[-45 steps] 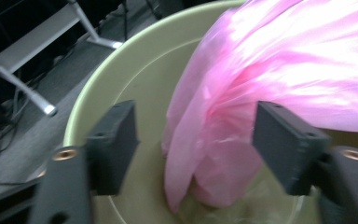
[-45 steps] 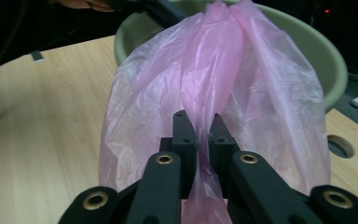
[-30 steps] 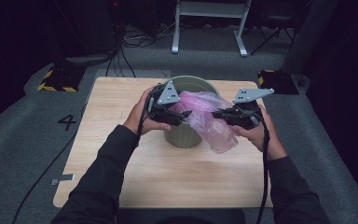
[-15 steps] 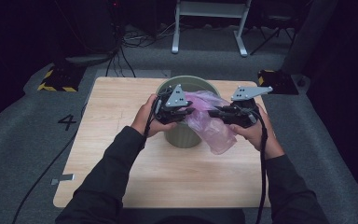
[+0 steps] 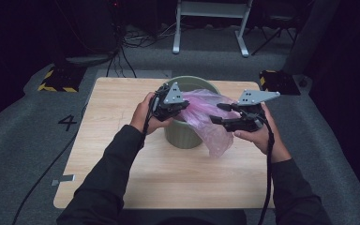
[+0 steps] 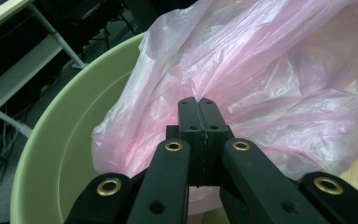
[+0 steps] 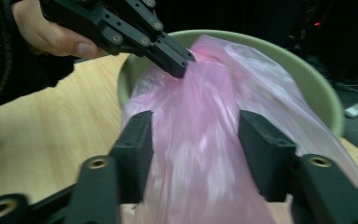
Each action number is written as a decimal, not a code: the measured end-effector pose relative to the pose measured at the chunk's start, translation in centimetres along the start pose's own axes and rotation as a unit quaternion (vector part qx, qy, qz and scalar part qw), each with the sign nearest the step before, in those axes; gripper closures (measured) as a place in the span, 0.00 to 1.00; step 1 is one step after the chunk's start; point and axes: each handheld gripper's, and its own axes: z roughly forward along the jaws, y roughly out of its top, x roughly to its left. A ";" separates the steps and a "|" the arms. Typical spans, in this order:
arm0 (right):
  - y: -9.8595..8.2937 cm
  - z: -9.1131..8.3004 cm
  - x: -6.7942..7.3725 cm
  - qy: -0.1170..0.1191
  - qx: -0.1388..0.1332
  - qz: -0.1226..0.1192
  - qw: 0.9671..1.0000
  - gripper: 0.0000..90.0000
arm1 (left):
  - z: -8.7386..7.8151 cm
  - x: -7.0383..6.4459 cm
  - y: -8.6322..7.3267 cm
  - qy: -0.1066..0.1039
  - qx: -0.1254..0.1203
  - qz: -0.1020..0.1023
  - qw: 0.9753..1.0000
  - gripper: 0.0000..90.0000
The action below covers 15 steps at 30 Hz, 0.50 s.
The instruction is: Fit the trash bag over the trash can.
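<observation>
Lining job partway: left tool (image 6: 199,105) clamped on the bag (image 5: 206,117) at the bin (image 5: 183,136) rim on the bench (image 5: 117,117). Right tool (image 7: 193,140) released, jaws wide beside the film. Bag half outside; spreading over the rim left.

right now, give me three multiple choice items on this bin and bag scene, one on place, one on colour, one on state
1. Where does the pink bag lie?
A. Flat on the table
B. Draped over the bin's rim
C. On the floor

2. What colour is the bin?
A. Pale green
B. Red
C. Blue

3. How stands the right gripper?
A. Open
B. Shut on the bin
C. Shut on a cable

Answers: 1 B, the plastic spills out over the rim; 2 A, rim and wall are green; 3 A, its fingers stand apart around the bag, while the left gripper pinches it.
</observation>
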 end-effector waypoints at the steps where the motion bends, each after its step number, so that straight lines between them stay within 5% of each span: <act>1: 0.0 0.0 0.0 0.000 0.000 0.000 1.000 0.47 | 0.0 0.1 -0.1 0.001 0.000 -0.002 1.000 1.00; 8: -1.0 -1.4 -0.7 -0.022 -0.001 0.004 1.000 0.42 | -0.1 1.4 -1.0 0.014 -0.001 -0.023 1.000 1.00; 15: -2.9 -2.3 -1.2 -0.005 -0.003 0.006 1.000 0.74 | -0.2 2.4 -1.7 0.026 -0.007 -0.043 0.999 0.99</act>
